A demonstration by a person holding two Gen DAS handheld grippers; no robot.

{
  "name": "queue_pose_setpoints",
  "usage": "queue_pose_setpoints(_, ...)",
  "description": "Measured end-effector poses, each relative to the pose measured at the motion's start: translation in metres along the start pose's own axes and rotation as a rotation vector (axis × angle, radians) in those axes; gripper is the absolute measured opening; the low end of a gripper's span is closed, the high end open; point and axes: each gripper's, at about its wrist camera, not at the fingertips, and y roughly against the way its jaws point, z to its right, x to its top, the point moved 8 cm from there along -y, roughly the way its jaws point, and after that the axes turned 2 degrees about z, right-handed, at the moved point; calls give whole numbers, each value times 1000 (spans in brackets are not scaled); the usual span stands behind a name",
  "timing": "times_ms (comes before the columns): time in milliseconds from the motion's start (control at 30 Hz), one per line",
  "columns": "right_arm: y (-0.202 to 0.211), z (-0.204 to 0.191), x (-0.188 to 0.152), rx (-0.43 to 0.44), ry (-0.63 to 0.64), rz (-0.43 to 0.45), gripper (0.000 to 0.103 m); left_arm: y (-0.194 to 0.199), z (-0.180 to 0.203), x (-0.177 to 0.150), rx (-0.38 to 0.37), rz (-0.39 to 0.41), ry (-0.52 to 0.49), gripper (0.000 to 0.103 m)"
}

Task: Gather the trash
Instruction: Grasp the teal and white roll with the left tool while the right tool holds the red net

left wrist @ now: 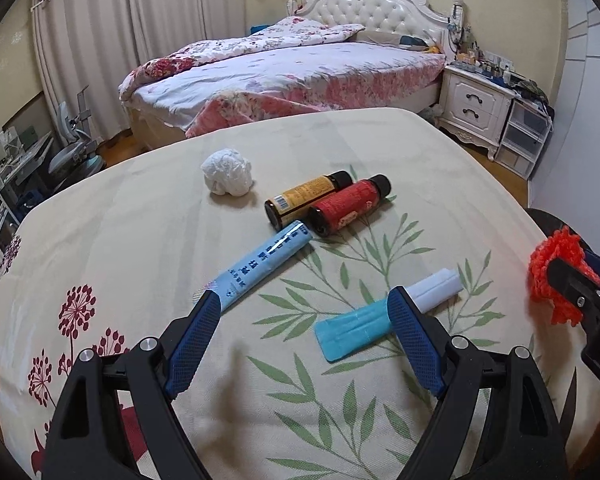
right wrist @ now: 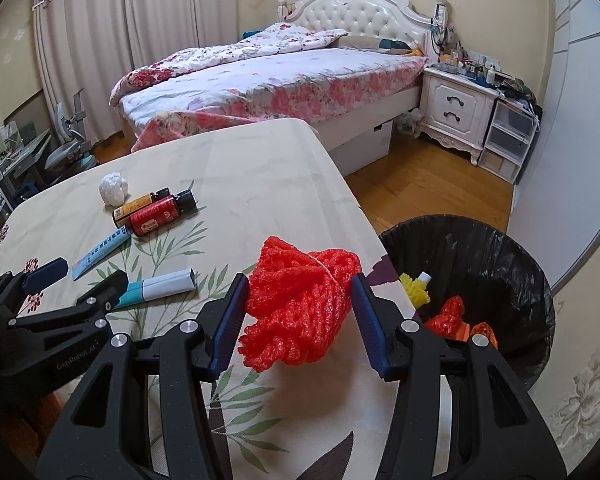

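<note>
My right gripper (right wrist: 298, 280) is shut on a bunched red foam net (right wrist: 300, 312), held above the table's right edge beside a black-lined bin (right wrist: 500, 248). The same net (left wrist: 556, 268) shows at the right of the left wrist view. My left gripper (left wrist: 304, 300) hangs open over the floral tablecloth (left wrist: 140, 240), nothing between its fingers. Its right finger overlaps a teal and white tube (left wrist: 356, 332); its left fingertip is near the end of a light blue tube (left wrist: 260, 268). Farther off lie a yellow bottle (left wrist: 304, 196), a red bottle (left wrist: 348, 208) and a crumpled white paper ball (left wrist: 228, 176).
The bin holds a yellow foam piece (right wrist: 416, 292) and red scraps (right wrist: 448, 314). Wooden floor (right wrist: 420, 184) lies past the table's right edge. A bed (right wrist: 280, 80) and a white nightstand (right wrist: 452, 108) stand behind; a desk and chair (left wrist: 72, 152) sit at the far left.
</note>
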Motion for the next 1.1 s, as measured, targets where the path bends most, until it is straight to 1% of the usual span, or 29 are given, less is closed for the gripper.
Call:
queue_pose_setpoints(67,-1,0,0,-1,2,0,52,-6,-9,-4,35,-32,13,83)
queue_pose_setpoints(167,-1,1,-1,-1,3,1,52,-11,-19,-7,43,-74,47,83)
queue_pose_setpoints(233,-2,2,-1,-1,5,0,52,-12,-23,-9,60,-83,37,83)
queue_pose_setpoints(500,-3,2,-2,-2,7,-1,52,-1,-17,-24,-5,-106,35,83)
queue_pose_setpoints(833,-2,2,-1,-2,6,-3,52,12,-16,-37,-16,-104,12,83)
queue_pose_setpoints(967,-3,2,-2,-3,7,-4,52,15,-20,-38,-16,-110,31,83)
queue_pose_setpoints(1100,-4,2,-3,-1,4,-4,52,25,-16,-37,-22,-95,44,83)
